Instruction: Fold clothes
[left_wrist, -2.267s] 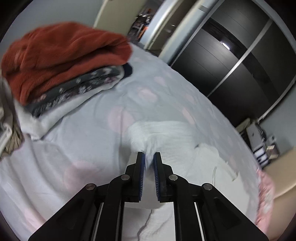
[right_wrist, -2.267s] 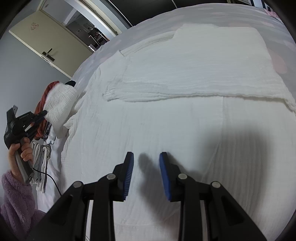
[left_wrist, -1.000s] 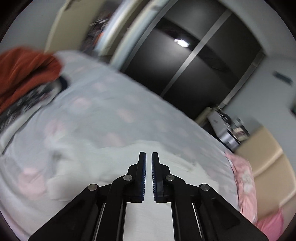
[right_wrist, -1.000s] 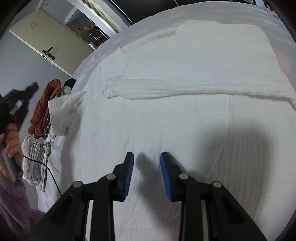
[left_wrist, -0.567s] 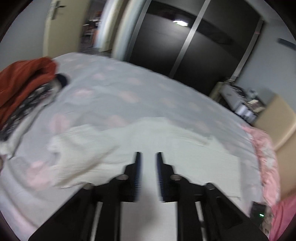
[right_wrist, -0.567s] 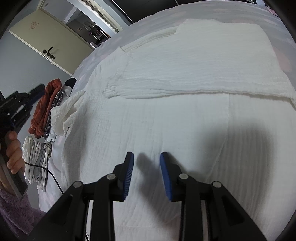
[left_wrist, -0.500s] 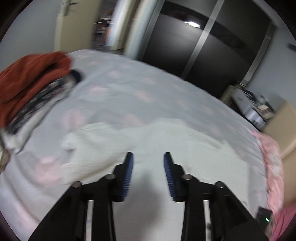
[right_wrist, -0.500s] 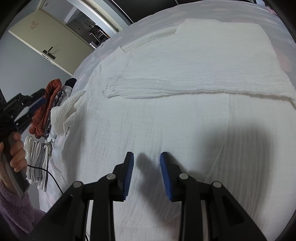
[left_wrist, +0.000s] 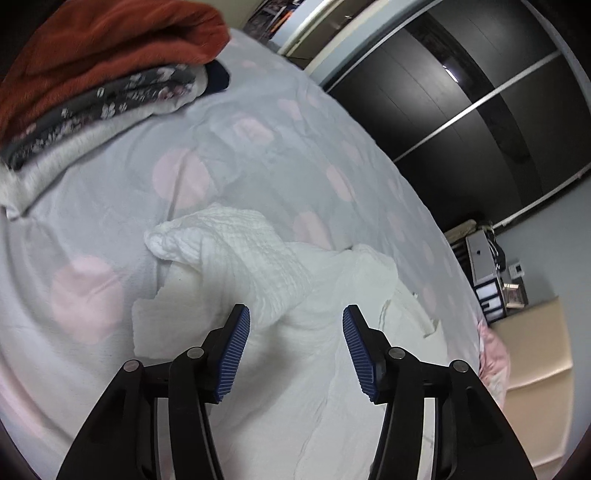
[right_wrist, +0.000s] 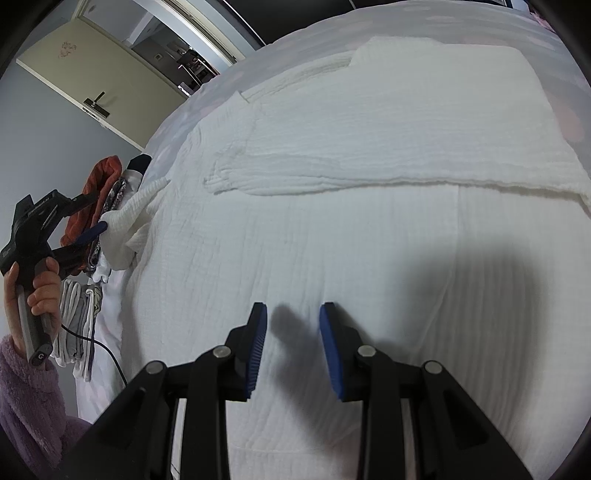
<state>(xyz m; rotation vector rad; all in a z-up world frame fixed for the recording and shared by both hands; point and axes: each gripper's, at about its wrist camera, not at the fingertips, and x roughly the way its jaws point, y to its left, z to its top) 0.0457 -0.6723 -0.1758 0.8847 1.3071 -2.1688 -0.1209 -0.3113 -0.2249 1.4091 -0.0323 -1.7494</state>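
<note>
- Stack of folded clothes topped by a rust-red knit (left_wrist: 103, 48): cut off by the left-wrist frame's top and left edges.
- White crinkled-cotton garment (right_wrist: 351, 206): near hem runs under the right tongs (right_wrist: 293, 349) and out of frame.
- Left tongs (right_wrist: 92, 236): lower finger mostly hidden behind the sleeve.

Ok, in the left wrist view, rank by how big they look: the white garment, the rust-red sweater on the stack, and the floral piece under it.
1. white garment, though it lies nearest the camera.
2. rust-red sweater, partly cut off at the frame edge.
3. floral piece, only a thin edge showing.
</note>
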